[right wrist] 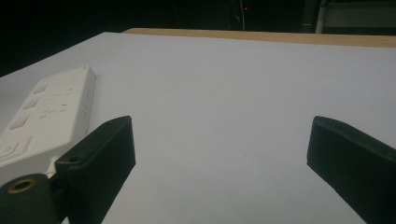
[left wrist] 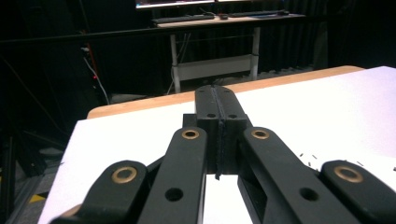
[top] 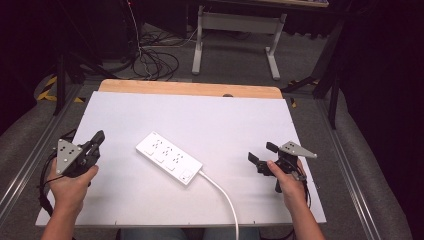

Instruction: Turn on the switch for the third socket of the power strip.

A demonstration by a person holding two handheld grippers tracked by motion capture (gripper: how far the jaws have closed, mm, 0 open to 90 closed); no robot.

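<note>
A person sat at a table covered by a plain white board (top: 150, 200) with a strip of light wood along its far edge. Each hand held a black two-jaw gripper.

A white rectangular plastic power strip (top: 169, 157) lay flat near the middle of the board, set on a diagonal. Its white cable (top: 226, 196) ran off the near end toward the person's edge of the table. The strip sat between the two hands, seemingly placed within equal reach of both.

The left gripper (top: 99, 136) rested near the left edge of the board, well apart from the strip. In the left gripper view its jaws were pressed together with nothing between them (left wrist: 218, 114), pointing toward the far wooden edge rather than at the strip. It looked parked, waiting.

The right gripper (top: 262, 152) was held near the right side of the board, angled toward the strip. In the right gripper view its jaws stood wide apart and empty (right wrist: 219, 144), with bare board between them and the power strip (right wrist: 46, 116) off to one side. That open, strip-facing stance suggested this hand was readied to approach, though neither gripper touched anything.
</note>
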